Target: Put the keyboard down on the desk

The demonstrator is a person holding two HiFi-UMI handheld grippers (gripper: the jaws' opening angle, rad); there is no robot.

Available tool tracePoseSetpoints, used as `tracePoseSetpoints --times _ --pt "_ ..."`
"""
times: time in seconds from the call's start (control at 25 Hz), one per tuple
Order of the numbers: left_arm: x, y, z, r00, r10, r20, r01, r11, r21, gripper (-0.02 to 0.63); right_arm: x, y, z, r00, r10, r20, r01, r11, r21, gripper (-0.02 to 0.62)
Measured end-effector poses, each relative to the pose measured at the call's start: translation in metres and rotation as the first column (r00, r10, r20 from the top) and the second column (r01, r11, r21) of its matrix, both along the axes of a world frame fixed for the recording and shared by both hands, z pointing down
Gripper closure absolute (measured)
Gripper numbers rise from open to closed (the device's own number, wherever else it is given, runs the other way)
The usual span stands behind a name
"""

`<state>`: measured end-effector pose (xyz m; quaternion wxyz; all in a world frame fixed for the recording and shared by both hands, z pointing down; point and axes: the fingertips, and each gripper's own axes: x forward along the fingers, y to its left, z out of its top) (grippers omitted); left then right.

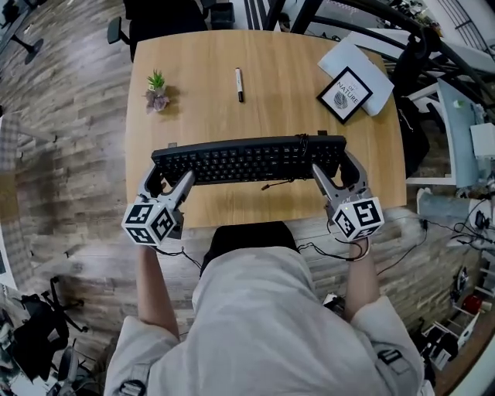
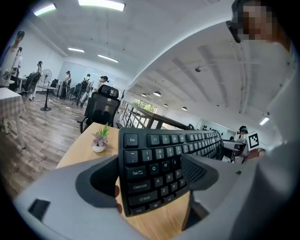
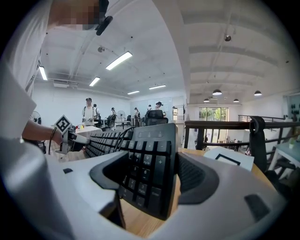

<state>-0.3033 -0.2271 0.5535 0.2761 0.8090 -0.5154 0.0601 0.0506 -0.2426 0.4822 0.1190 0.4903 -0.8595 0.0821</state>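
Observation:
A black keyboard [image 1: 247, 160] is held level over the near half of the wooden desk [image 1: 271, 100]. My left gripper [image 1: 172, 182] is shut on its left end, and the Esc and Tab keys of the keyboard [image 2: 154, 168] fill the gap between the jaws. At the other end my right gripper [image 1: 334, 174] is shut on the number-pad side of the keyboard [image 3: 147, 173]. Its cable loops over the top near the right end. Wood of the desk [image 2: 159, 225] shows just below the keyboard; whether it touches the desk I cannot tell.
A small potted plant [image 1: 157, 90] stands at the desk's back left and a marker pen [image 1: 239, 84] lies at the back middle. A framed card on white paper [image 1: 345, 93] sits at the back right. A black office chair [image 1: 158, 17] stands beyond the desk.

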Motion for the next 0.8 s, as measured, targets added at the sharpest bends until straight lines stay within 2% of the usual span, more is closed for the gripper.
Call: tracePoseSetpoints --times 0.48,0.8 --pt "-0.025 -0.020 0.026 0.999 -0.039 0.019 0.040 0.998 -0.052 0.187 -0.024 -0.033 0.033 0.999 -0.036 0.011 0.037 0.998 -0.060 0.275" --pt "-0.039 -0.054 0.054 0.999 -0.044 0.031 0.047 0.992 -0.119 0.187 -0.037 -0.075 0.068 0.999 -0.040 0.022 0.043 0.989 -0.140 0.277"
